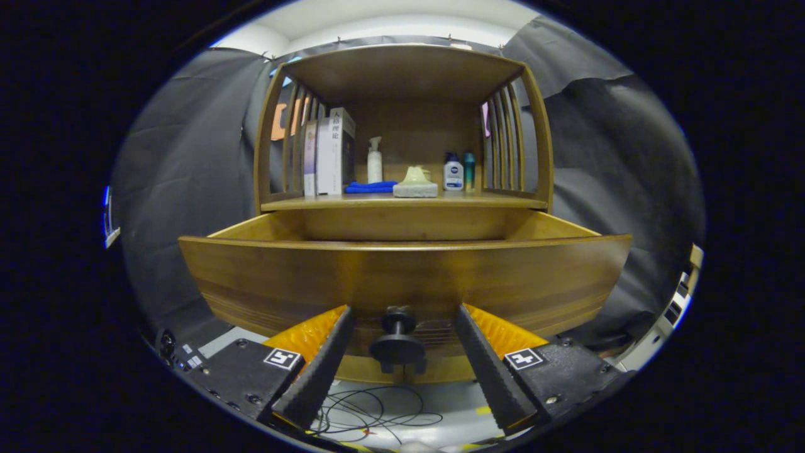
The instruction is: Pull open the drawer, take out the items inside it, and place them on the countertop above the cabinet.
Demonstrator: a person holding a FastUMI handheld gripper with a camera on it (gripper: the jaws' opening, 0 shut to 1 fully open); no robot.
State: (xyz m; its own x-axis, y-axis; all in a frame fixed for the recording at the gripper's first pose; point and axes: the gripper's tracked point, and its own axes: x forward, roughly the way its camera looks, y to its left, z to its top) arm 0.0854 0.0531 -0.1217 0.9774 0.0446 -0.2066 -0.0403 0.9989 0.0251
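The wooden drawer (402, 277) of the cabinet stands pulled out toward me, its front panel just ahead of the fingers. Its dark round knob (397, 343) sits between my two fingers, with a gap on each side, so neither finger touches it. My gripper (402, 314) is open. The drawer's inside is hidden behind the front panel, so I cannot tell what lies in it. Above the drawer is the countertop (478, 201) of the cabinet.
On the countertop stand books (327, 154) at the left, a white pump bottle (375, 160), a folded blue cloth (371, 187), a pale green soap-like block (416, 184), and two small bottles (458, 171). Slatted sides and a top shelf (402, 69) enclose it. Cables (371, 412) lie on the floor below.
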